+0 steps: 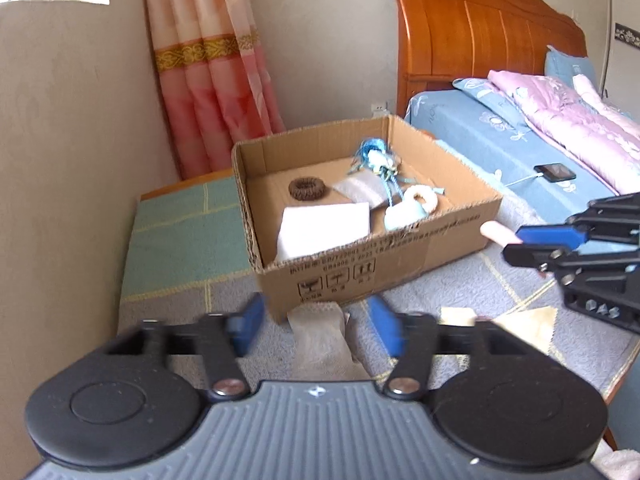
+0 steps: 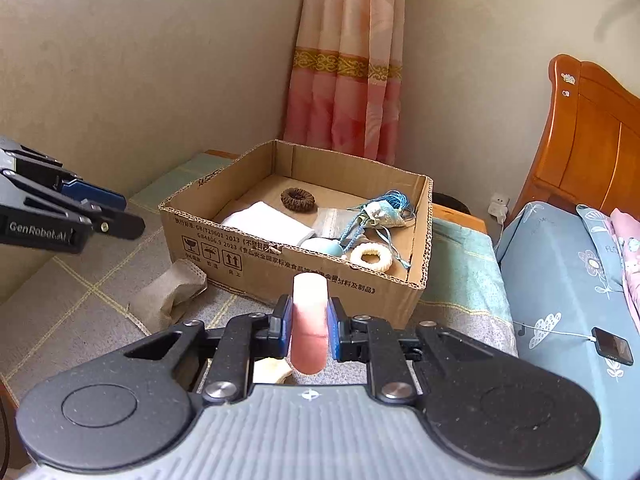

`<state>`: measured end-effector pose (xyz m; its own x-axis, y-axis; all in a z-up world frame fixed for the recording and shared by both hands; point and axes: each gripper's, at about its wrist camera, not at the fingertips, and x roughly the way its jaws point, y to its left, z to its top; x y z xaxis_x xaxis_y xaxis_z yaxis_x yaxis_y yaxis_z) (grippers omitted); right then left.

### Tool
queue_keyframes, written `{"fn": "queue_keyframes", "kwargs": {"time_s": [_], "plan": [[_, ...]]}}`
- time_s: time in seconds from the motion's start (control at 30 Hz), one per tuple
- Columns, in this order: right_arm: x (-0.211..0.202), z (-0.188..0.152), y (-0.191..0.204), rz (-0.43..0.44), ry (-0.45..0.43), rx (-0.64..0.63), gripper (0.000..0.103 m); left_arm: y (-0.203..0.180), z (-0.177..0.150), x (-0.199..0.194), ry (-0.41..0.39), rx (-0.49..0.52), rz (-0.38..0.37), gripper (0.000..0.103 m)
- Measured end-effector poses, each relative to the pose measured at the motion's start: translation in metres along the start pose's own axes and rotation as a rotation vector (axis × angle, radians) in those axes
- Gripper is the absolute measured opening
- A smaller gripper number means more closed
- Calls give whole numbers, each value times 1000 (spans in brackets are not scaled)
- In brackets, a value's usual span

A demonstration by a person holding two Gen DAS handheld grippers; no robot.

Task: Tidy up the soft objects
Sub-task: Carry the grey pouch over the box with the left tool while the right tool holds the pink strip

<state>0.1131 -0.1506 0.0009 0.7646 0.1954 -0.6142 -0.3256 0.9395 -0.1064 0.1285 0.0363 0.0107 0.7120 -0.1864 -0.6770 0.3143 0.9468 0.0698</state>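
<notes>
A cardboard box (image 1: 400, 252) (image 2: 280, 276) sits on a checked blanket and holds a brown scrunchie (image 1: 307, 189) (image 2: 297, 199), a white folded cloth (image 1: 324, 228) (image 2: 268, 224), a blue tasselled pouch (image 1: 374, 156) (image 2: 380, 214), a cream ring (image 2: 371, 257) and a pale blue soft piece (image 1: 402, 214). My right gripper (image 2: 308, 322) is shut on a pink soft cylinder (image 2: 309, 320) (image 1: 498, 233), held in front of the box. My left gripper (image 1: 318, 326) is open above a beige mesh cloth (image 1: 320, 340) (image 2: 168, 292) lying against the box front.
A cream cloth (image 1: 524, 328) lies on the blanket (image 1: 460, 312) at the right. A bed with blue sheet (image 1: 500, 152), pink quilt and a charging phone (image 1: 554, 172) (image 2: 612, 346) stands right. A wall (image 1: 60, 140) is close at left, a curtain (image 1: 216, 80) behind.
</notes>
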Motion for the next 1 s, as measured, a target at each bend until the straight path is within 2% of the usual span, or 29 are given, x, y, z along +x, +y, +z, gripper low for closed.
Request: {"fn": "queue_keyframes", "kwargs": {"time_s": [0.07, 0.3, 0.37, 0.5, 0.53, 0.6, 0.63, 0.67, 0.87, 1.0], "plan": [[-1, -3, -2, 0, 3, 8, 22, -1, -10, 15, 29, -33, 16, 76], [0, -9, -7, -10, 20, 17, 22, 7, -38, 61, 103, -176, -7, 75], [-1, -9, -9, -13, 17, 24, 22, 4, -44, 66, 113, -184, -7, 75], [0, -9, -11, -17, 17, 32, 22, -7, -51, 69, 88, -139, 10, 75], [1, -9, -12, -19, 19, 32, 22, -8, -52, 69, 81, -133, 15, 72], [2, -9, -12, -21, 21, 31, 22, -8, -52, 67, 66, -136, 14, 60], [2, -9, -12, -19, 22, 29, 22, -8, -50, 67, 61, -132, 13, 50], [3, -9, -11, -20, 23, 28, 22, -7, -50, 66, 62, -131, 9, 46], [3, -9, -9, -21, 24, 19, 22, -5, -46, 58, 71, -115, -9, 35], [2, -8, -8, -21, 21, 7, 22, -6, -40, 40, 59, -89, -35, 33]]}}
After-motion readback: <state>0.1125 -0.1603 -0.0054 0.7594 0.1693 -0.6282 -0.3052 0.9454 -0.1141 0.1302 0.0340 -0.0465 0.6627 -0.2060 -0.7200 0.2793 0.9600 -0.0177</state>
